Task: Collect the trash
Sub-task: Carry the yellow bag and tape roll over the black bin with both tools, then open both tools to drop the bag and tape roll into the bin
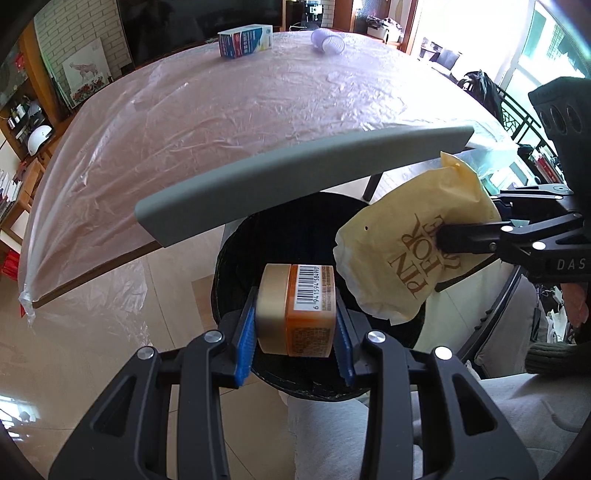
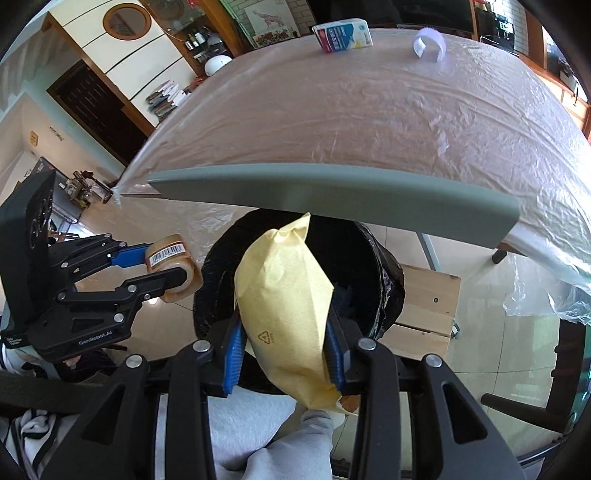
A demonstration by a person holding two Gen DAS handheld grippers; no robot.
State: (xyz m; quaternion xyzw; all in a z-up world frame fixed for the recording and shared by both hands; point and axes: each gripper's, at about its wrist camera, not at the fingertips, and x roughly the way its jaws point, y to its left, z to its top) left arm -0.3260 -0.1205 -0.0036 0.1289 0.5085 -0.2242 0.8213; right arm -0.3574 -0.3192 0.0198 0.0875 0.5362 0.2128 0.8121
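Note:
My left gripper (image 1: 295, 332) is shut on a small orange jar (image 1: 297, 310) with a gold lid and a barcode label, held over the near rim of a black bin (image 1: 236, 266). In the right wrist view the same jar (image 2: 171, 264) hangs left of the bin (image 2: 369, 258), pinched in the left gripper (image 2: 166, 266). My right gripper (image 2: 282, 350) is shut on a crumpled yellow paper bag (image 2: 284, 295) above the bin's opening. The left wrist view shows that bag (image 1: 399, 258) at the bin's right side, gripped by the right gripper (image 1: 443, 240).
A grey chair back (image 1: 295, 184) (image 2: 332, 195) arcs above the bin. Behind it a table under clear plastic sheet (image 1: 240, 110) carries a blue-white carton (image 1: 245, 40) (image 2: 341, 35) and a pale purple cup (image 1: 327, 42) (image 2: 428, 44). A wooden stool (image 2: 428, 306) stands right of the bin. Grey trouser legs lie below.

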